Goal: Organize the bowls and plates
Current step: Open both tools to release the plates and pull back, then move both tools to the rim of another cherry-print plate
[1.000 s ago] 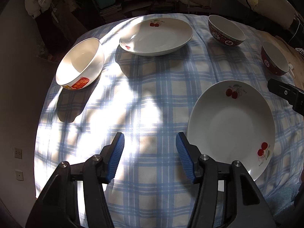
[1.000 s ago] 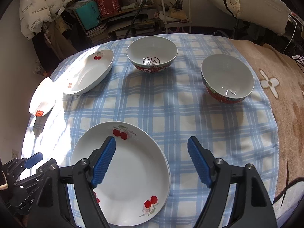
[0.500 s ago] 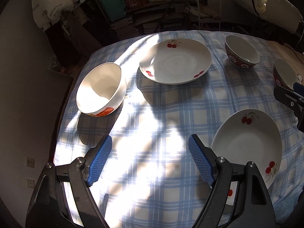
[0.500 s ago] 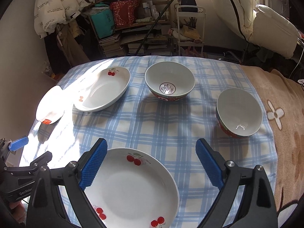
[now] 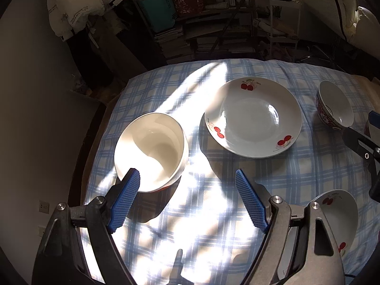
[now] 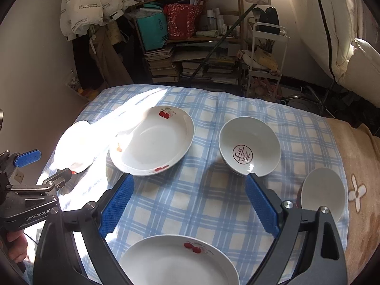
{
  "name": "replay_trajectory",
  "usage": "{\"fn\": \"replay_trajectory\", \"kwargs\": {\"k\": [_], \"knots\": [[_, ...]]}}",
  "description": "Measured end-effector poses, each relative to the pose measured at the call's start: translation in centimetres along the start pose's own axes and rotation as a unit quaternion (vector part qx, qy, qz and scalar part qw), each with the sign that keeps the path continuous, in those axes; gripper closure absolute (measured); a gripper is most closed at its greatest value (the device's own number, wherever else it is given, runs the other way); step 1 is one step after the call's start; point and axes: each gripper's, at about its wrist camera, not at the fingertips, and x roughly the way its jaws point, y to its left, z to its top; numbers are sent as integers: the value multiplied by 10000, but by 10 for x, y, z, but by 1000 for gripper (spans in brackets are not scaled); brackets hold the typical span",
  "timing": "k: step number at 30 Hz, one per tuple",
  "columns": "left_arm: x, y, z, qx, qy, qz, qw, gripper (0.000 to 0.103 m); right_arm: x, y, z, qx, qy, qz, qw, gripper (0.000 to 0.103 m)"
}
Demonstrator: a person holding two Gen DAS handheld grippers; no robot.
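Both tools stood wide open and empty: the left gripper (image 5: 187, 178) hung over bare checked cloth (image 5: 213, 201) just beside the white bowl (image 5: 150, 152), the right gripper (image 6: 190, 185) over the gap between the far cherry plate (image 6: 152, 140) and the red-marked bowl (image 6: 249, 146), as if choosing what to stack. Nothing was nested; the near cherry plate (image 6: 178, 261) and a small bowl (image 6: 323, 192) lay well apart. Glare washed out the white bowl's near rim, so whether the left pad touched it I could not tell.
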Motion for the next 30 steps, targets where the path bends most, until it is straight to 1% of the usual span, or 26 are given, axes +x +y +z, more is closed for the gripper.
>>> {"fn": "replay_trajectory", "kwargs": {"k": [7, 10, 15, 18, 19, 20, 22, 26, 27, 28, 30], "knots": [[32, -2, 43, 9, 80, 24, 10000, 22, 33, 8, 38, -97, 62, 114, 9999, 5], [52, 0, 56, -117, 236, -117, 9996, 22, 48, 7, 50, -138, 140, 88, 9998, 5], [82, 0, 74, -132, 348, -80, 9993, 22, 75, -1, 64, -182, 310, 21, 9994, 5], [98, 1, 82, -116, 497, -149, 9986, 22, 89, -4, 69, -151, 384, 59, 9991, 6], [104, 0, 83, -94, 558, -185, 9982, 22, 94, -6, 70, -136, 445, 107, 9989, 12], [108, 0, 83, -95, 594, -222, 9979, 22, 100, -7, 71, -121, 532, 156, 9984, 21], [115, 0, 85, -98, 633, -295, 9975, 22, 112, -8, 72, -101, 691, 213, 9973, 29], [131, 1, 91, -192, 754, -358, 9963, 22, 130, -10, 70, -122, 853, 257, 9960, 39], [134, 0, 93, -158, 760, -319, 9965, 22, 133, -11, 70, -116, 841, 257, 9961, 40], [137, -1, 94, -120, 765, -279, 9966, 22, 136, -11, 69, -98, 818, 258, 9963, 44], [141, -3, 95, -110, 817, -328, 9961, 22, 141, -14, 68, -40, 835, 300, 9961, 48]]}}
